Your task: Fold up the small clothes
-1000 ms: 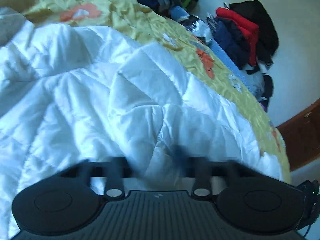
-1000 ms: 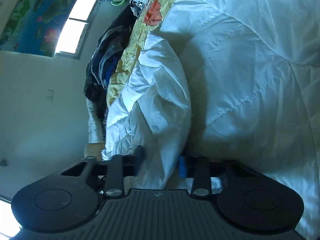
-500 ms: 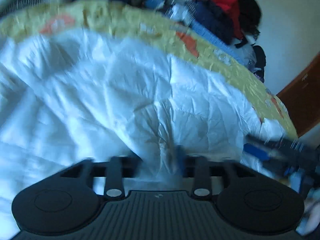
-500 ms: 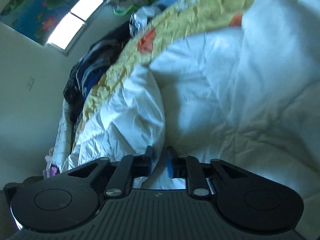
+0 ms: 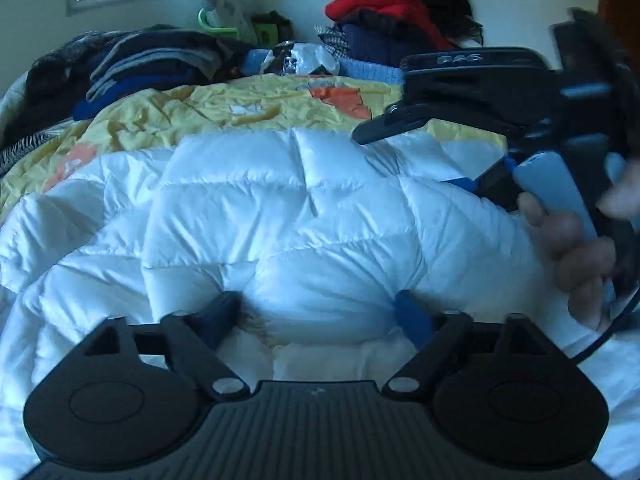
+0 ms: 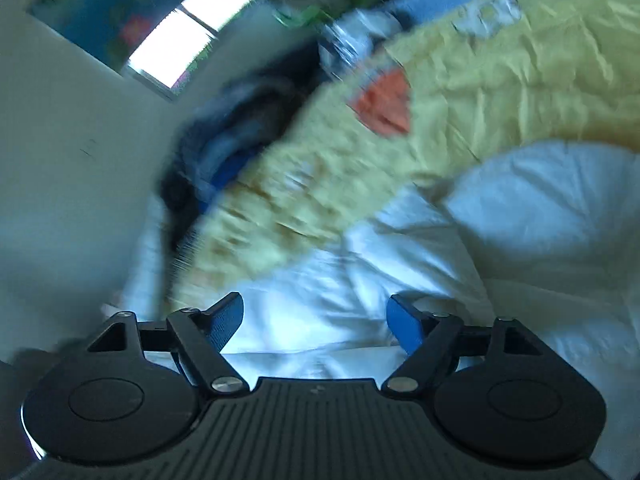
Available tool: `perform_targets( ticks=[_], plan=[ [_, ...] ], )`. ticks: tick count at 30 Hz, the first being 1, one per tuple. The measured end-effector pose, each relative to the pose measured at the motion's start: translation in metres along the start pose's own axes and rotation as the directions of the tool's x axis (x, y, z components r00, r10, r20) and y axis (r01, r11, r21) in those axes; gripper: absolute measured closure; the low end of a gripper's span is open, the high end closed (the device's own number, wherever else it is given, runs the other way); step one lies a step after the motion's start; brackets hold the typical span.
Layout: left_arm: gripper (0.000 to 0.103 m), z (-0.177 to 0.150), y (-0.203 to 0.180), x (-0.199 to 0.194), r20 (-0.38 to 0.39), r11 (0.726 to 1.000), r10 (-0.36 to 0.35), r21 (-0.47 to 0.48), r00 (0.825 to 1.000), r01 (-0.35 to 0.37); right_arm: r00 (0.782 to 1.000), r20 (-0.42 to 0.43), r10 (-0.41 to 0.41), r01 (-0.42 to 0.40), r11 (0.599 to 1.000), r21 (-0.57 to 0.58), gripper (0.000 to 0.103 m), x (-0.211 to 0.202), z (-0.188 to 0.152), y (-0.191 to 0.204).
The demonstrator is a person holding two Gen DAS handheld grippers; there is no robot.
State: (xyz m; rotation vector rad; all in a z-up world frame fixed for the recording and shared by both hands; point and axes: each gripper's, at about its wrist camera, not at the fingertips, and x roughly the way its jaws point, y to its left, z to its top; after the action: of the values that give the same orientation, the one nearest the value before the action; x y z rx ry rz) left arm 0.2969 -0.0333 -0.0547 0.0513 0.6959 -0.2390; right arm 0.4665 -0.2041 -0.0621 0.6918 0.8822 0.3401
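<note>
Garment: the white quilted puffer garment (image 5: 304,208) lay bunched on the bed, over a yellow patterned bedspread (image 5: 224,108).
Left hand-held gripper (image 5: 320,312): jaws had just been opening and stood wide; a puffed fold of the garment bulged between the blue pads, which no longer pinched it.
Right hand-held gripper (image 6: 316,320): jaws had just been opening too, wide apart over white fabric, gripping nothing; its view was blurred.
Step in hand: judged to be letting go after a fold, then re-gripping.
Doing it well: clear the fold fully before drawing back, so slippery fabric did not drag open; take the next hold at a seam or edge, both sides evenly.
Risk: puffy filling could spring the fold apart.
</note>
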Motion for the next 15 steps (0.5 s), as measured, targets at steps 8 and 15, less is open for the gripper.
perform_targets(
  ticks=[8, 15],
  plan=[
    [0.000, -0.005, 0.010, 0.001, 0.022, 0.996, -0.085, -0.024, 0.996, 0.086, 0.996, 0.072, 0.061, -0.065, 0.997, 0.047, 0.028, -0.035, -0.013, -0.014],
    [0.000, -0.010, 0.024, -0.003, 0.069, 0.982, -0.148, -0.108, 0.987, 0.155, 0.893, 0.440, 0.097, -0.123, 0.992, 0.030, 0.024, -0.192, -0.049, -0.065]
  ],
)
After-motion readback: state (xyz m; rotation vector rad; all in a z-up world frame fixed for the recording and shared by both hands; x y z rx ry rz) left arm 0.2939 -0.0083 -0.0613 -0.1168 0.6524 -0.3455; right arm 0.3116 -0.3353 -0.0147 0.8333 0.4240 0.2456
